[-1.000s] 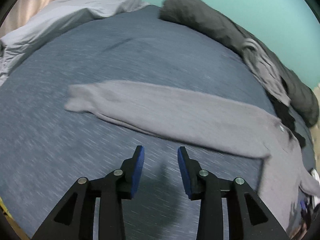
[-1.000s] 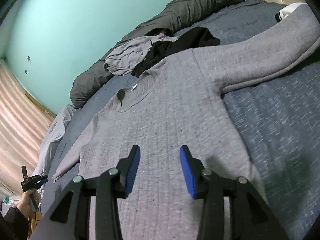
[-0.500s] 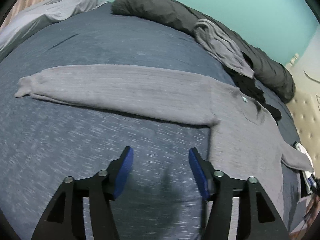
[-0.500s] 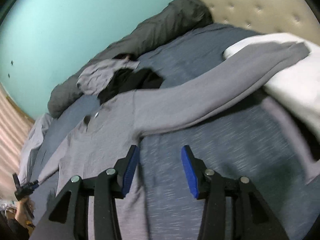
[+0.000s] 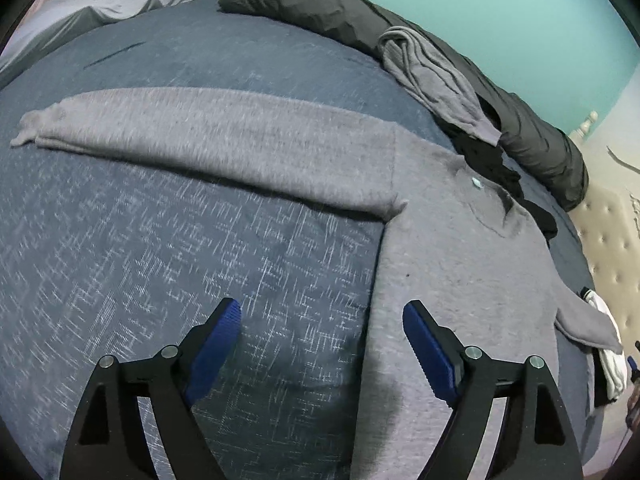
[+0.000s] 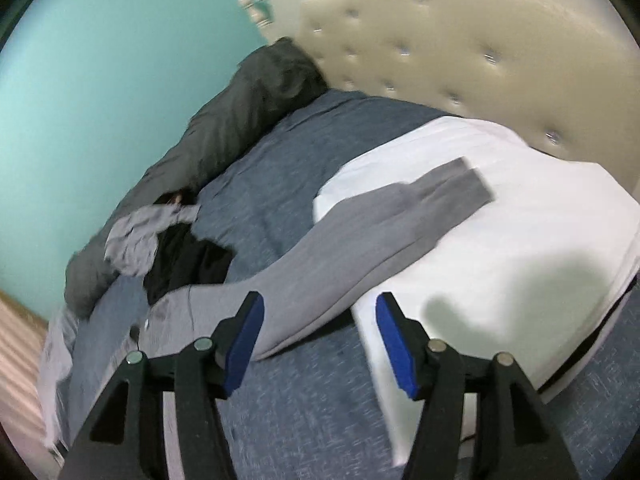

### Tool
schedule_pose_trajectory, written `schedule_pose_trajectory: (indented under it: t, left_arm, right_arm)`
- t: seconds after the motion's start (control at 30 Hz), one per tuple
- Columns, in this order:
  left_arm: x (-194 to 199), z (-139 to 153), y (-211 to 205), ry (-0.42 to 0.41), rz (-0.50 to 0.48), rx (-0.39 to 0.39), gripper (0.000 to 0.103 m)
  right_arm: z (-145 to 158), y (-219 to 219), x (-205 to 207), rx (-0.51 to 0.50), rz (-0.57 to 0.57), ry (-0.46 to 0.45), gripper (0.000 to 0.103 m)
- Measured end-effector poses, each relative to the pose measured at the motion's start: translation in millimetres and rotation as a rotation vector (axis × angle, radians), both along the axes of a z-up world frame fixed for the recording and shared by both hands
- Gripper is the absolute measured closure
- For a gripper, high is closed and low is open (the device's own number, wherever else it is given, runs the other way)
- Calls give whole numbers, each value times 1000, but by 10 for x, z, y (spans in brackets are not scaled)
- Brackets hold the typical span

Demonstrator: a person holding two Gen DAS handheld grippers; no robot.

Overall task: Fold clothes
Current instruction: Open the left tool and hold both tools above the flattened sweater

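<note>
A grey long-sleeved sweater (image 5: 460, 264) lies flat on the dark blue bed cover (image 5: 140, 240), one sleeve (image 5: 208, 136) stretched out to the left. My left gripper (image 5: 322, 320) hovers over the sweater's left side edge, its jaws opening with nothing between them. In the right wrist view the other sleeve (image 6: 360, 236) runs up onto a white pillow (image 6: 520, 240), its cuff resting on top. My right gripper (image 6: 320, 320) hangs above the sleeve near the pillow's edge, jaws opening and holding nothing.
A dark grey rolled duvet (image 5: 400, 36) lies along the teal wall, with a crumpled grey garment (image 5: 436, 80) and a black garment (image 5: 492, 168) beside it. A padded cream headboard (image 6: 460, 52) stands behind the pillow. A pale sheet (image 5: 100, 4) is bunched at the far left.
Both grippers have spread wider. The left view slid right along the sleeve to the sweater's body. The right view swung from the sweater's chest up and right to the sleeve on the pillow.
</note>
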State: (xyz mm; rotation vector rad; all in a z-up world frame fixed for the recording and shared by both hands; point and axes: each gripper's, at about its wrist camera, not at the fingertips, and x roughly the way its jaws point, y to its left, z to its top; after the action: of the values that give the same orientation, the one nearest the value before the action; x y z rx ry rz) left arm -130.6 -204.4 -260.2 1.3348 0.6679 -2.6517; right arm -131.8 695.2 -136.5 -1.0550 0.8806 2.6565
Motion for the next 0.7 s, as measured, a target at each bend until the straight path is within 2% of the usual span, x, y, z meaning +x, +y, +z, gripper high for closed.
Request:
schedule_pose_trajectory:
  t: [0.33, 0.53, 0.7]
  left_arm:
    - [29, -118, 184, 16, 6, -31, 12]
    - [56, -54, 279, 47, 6, -66, 8]
    - [32, -2, 324, 68, 3, -96, 7]
  right_arm:
    - [-70, 527, -191, 9, -75, -73, 43]
    - [-195, 752, -327, -11, -127, -123, 43]
    - [-236, 866, -446, 24, -154, -150, 42]
